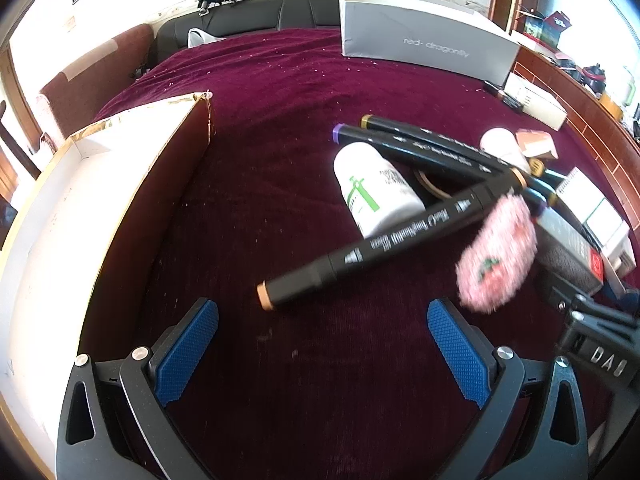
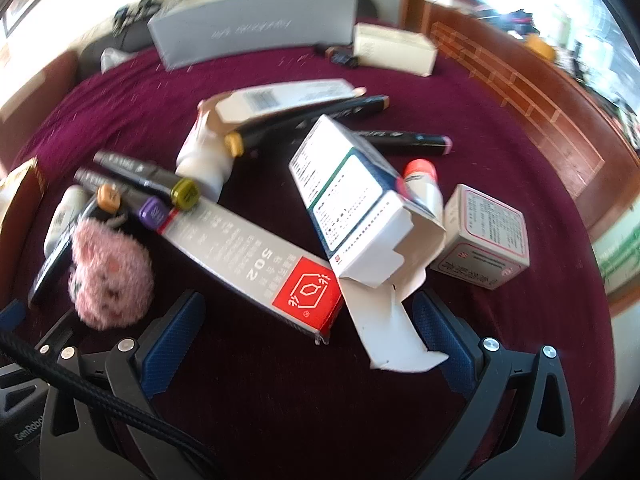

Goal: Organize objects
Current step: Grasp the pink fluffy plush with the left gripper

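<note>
Both tongs gape empty: the left tongs (image 1: 322, 350) near a marker (image 1: 372, 240). The right tongs (image 2: 308, 344) face a grey box (image 2: 256, 256).

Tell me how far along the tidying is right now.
Barely started, by the look of it. Done: nothing visibly; the open box at left shows only bare white interior. In hand: nothing; the left gripper and right gripper are both open and empty. Left: the orange-capped marker, white bottle, pink fuzzy toy, the 502 carton and the other cartons lie scattered on the maroon cloth.
</note>
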### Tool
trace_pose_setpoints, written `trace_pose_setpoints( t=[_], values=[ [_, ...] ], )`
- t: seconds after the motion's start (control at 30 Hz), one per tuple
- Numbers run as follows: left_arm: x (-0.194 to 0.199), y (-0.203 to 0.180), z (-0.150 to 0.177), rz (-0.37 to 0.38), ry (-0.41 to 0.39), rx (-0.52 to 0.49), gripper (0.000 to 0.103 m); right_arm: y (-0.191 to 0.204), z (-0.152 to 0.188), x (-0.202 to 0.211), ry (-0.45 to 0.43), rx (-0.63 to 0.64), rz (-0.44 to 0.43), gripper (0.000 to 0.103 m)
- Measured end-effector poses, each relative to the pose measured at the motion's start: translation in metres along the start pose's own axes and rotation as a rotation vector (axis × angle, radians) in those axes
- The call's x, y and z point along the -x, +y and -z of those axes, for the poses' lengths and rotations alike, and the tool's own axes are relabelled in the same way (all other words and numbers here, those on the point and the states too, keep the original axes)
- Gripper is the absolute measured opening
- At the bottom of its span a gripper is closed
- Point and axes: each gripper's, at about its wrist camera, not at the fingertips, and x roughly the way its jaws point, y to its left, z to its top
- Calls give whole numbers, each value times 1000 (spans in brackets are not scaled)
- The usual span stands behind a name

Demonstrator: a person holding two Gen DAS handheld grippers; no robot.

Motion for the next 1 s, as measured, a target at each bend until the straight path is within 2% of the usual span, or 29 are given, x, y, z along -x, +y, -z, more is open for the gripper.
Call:
trace_pose_setpoints(
  t=[0.17, 0.3, 0.37, 0.43, 0.47, 0.5, 0.57, 0.67, 0.7, 0.73, 0.8, 0.83, 0.87, 0.9, 0.93, 1.0],
  values=[
    [5, -2, 7, -3, 1, -4, 102, 1, 5, 0, 19, 12, -5, 103],
    [8, -2, 9, 18, 43, -25, 102, 0, 1, 0, 66, 13, 1, 103],
    [11, -1, 14, 28, 47, -34, 101, 0, 1, 0, 62, 11, 3, 103],
    [19, -4, 20, 96, 63, -78, 101, -1, 2, 2, 66, -2, 9, 103],
    [25, -4, 22, 128, 52, -90, 101, -1, 4, 4, 67, -9, 17, 103],
    [36, -3, 24, 150, 9, -102, 101, -2, 7, 6, 65, -19, 29, 103],
    [52, -1, 25, 163, -64, -131, 101, -4, 15, 17, 44, -32, 33, 103],
    [70, -3, 19, 203, -142, -181, 101, -10, 29, 54, -70, -42, 10, 103],
    [73, -6, 16, 224, -156, -192, 100, -13, 34, 72, -144, -51, 1, 103],
    [74, -8, 14, 244, -161, -196, 98, -18, 42, 96, -255, -63, -7, 103],
    [72, -14, 9, 303, -146, -205, 96, -26, 54, 125, -412, -74, 9, 103],
    [71, -18, 6, 317, -137, -220, 89, -31, 57, 133, -455, -78, 21, 103],
    [69, -24, 3, 322, -130, -242, 83, -35, 54, 133, -438, -81, 28, 103],
    [67, -35, 3, 320, -118, -286, 70, -42, 51, 130, -401, -94, 29, 103],
    [65, -41, 3, 315, -105, -310, 57, -52, 48, 125, -363, -130, 8, 103],
    [52, -51, 2, 316, -54, -332, 47, -71, 49, 118, -330, -209, -65, 103]
  ],
)
